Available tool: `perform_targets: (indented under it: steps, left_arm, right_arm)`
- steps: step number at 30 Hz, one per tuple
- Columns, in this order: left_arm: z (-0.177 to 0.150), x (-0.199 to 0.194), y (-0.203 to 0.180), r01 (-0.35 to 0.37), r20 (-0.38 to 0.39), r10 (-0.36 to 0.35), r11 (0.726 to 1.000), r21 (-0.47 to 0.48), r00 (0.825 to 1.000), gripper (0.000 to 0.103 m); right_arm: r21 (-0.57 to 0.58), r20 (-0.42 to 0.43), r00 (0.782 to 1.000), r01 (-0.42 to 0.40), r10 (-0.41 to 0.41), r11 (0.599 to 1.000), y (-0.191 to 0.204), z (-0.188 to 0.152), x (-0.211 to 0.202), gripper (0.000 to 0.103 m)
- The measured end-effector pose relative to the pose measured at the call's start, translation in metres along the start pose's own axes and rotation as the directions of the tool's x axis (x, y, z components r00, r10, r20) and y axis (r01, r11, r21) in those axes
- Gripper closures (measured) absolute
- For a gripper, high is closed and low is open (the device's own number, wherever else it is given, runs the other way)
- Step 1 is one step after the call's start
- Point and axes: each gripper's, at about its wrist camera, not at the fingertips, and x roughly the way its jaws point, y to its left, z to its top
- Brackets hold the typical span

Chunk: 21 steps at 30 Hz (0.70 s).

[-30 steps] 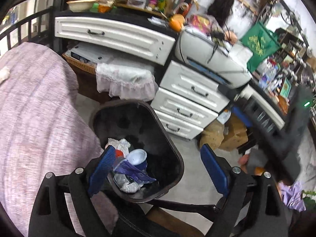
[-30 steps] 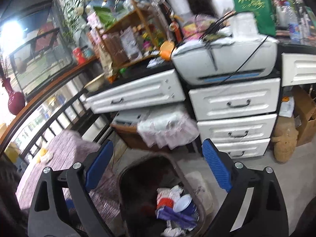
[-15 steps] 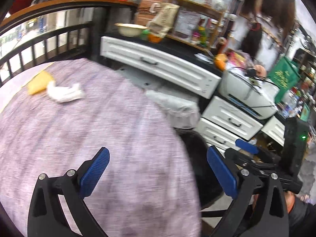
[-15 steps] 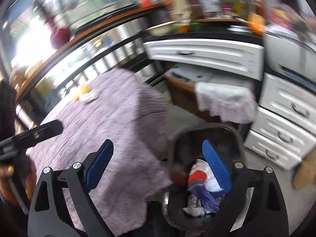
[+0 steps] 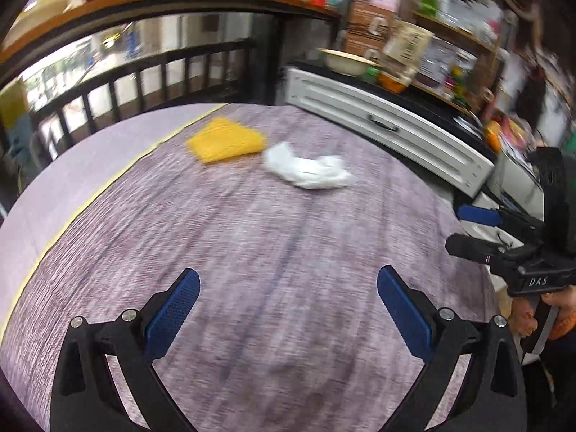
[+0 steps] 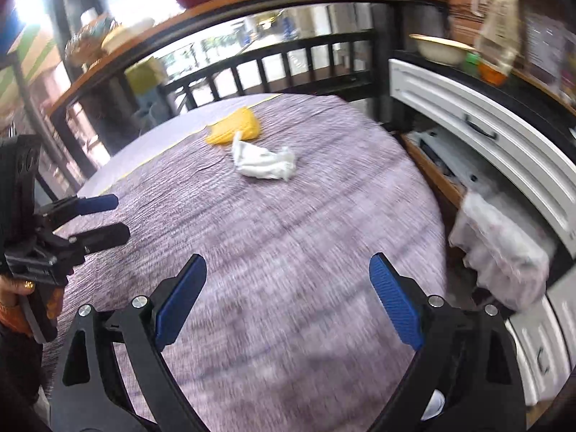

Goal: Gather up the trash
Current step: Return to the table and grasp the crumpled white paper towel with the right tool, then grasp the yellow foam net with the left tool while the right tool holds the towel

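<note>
My left hand-held gripper (image 5: 288, 309) hangs over the near part of the table (image 5: 252, 252), which is covered in a mauve cloth; its jaws have just been opening and now stand wide with nothing between them. My right hand-held gripper (image 6: 288, 288) is beside it over the same near stretch, its blue pads (image 6: 394, 300) also spread wide and empty. Toward the far edge of the table lies a crumpled white tissue (image 5: 309, 169), well apart from both. Just beyond it, nearly touching, sits a folded yellow cloth (image 5: 225, 142). Past the table's right edge runs a white drawer unit (image 6: 486, 136).
</note>
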Motion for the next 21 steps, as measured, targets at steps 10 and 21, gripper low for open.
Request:
perform_targets:
  steps: [10,21]
  left_arm:
    - [0.027,0.034,0.062,-0.028,-0.005,0.028,0.988,-0.152,1.0,0.005]
    - [0.069,0.072,0.054,-0.058,0.011,0.059,0.997,-0.057,0.998,0.006]
  right_arm:
    - [-0.21,-0.092,0.995,0.023,-0.044,0.977,0.034,0.07,0.1,0.012]
    - [-0.157,-0.066,0.996,0.046,-0.057,0.986,0.012,0.079,0.101,0.083]
